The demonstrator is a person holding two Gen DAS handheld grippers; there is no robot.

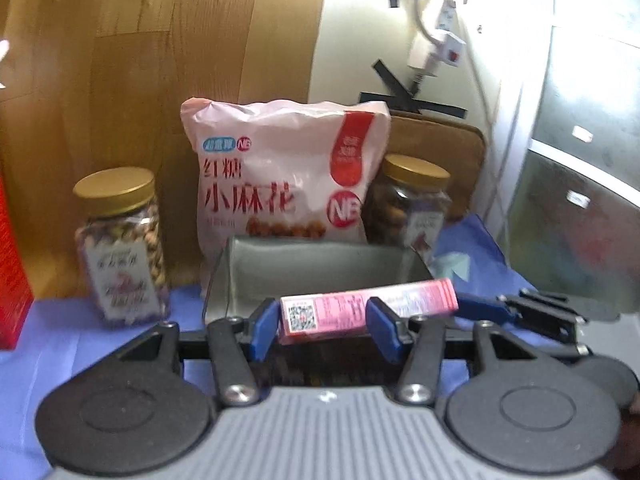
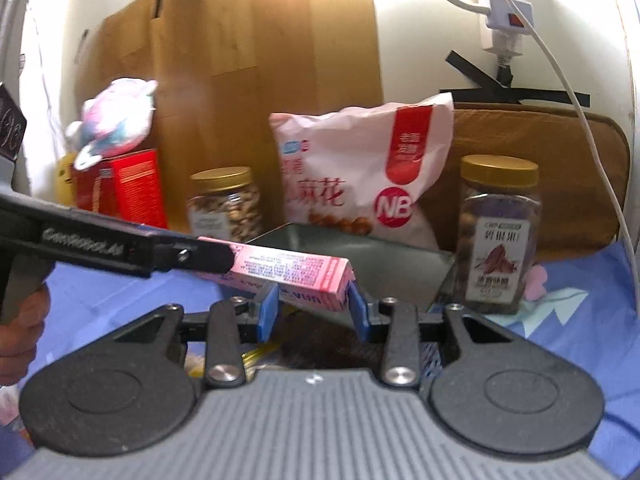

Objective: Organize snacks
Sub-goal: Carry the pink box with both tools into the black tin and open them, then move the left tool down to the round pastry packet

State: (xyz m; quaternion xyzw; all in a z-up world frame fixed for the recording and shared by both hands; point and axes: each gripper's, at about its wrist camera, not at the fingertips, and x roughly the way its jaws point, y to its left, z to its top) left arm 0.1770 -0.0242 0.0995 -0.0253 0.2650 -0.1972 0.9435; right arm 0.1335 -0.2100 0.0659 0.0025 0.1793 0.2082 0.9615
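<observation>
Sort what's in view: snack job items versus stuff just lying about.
Job: pink box, held by left hand-held gripper and right hand-held gripper; grey bin; snack bag; two nut jars; red box.

Lying about: plush toy; power strip; blue cloth.

We note a pink box, a grey tin behind it, gold-lidded jars and a blue cloth.
</observation>
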